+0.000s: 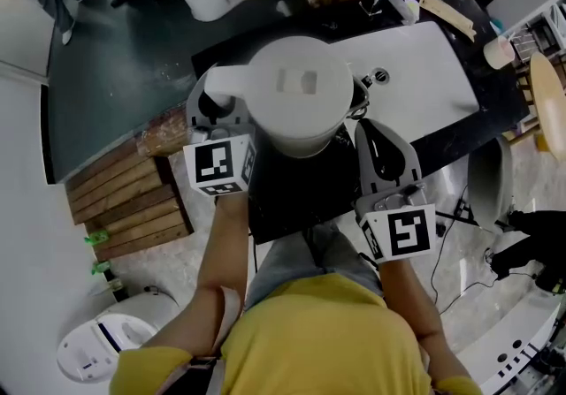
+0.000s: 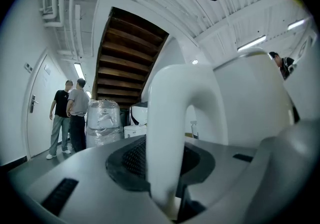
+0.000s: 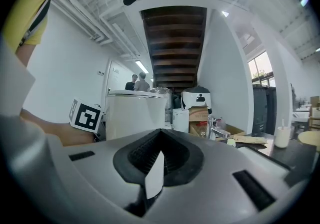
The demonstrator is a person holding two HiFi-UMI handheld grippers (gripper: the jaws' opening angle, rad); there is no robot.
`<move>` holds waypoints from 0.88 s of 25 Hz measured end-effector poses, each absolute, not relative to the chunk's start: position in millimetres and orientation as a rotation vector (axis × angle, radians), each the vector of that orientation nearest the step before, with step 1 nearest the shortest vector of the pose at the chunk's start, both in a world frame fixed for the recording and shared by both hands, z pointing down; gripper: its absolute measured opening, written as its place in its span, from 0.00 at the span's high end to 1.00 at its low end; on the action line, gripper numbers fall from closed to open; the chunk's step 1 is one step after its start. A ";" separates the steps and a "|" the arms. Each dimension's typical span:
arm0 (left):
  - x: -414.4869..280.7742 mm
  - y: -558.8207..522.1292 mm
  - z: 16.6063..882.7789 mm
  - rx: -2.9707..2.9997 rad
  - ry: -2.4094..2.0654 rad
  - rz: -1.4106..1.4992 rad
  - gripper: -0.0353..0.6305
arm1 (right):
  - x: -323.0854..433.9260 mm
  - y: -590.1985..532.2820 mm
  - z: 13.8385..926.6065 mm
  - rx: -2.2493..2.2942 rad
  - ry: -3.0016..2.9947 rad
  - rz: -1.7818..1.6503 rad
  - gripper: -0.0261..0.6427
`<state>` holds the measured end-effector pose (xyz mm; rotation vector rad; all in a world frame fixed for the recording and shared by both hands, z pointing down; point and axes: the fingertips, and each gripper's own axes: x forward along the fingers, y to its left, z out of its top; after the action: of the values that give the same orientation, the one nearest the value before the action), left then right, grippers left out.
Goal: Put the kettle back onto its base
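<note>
Black countertop (image 1: 296,203), white kettle (image 1: 296,93) lid closed, left claw (image 1: 215,105) gripping handle (image 2: 172,128)

We count one kettle (image 1: 296,93); two claws, the left claw (image 1: 215,103) and the right claw (image 1: 365,126); two marker cubes (image 1: 219,163) (image 1: 402,232); one paper cup (image 1: 498,50) far right; two people (image 2: 61,118) (image 2: 78,115) standing far left.

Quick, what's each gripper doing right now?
Left gripper: shut on the kettle, by its handle.
Right gripper: shut, holding nothing.
</note>
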<state>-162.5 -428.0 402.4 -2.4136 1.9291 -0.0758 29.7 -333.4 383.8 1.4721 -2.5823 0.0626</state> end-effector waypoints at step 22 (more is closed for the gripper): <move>-172.6 -376.4 406.8 -2.429 2.032 -0.209 0.67 | 31.1 -291.7 364.6 1.487 -2.615 0.006 0.94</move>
<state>-172.6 -376.4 406.8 -2.4286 2.0323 -0.2088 31.1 -291.7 364.6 1.4866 -2.6145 0.0061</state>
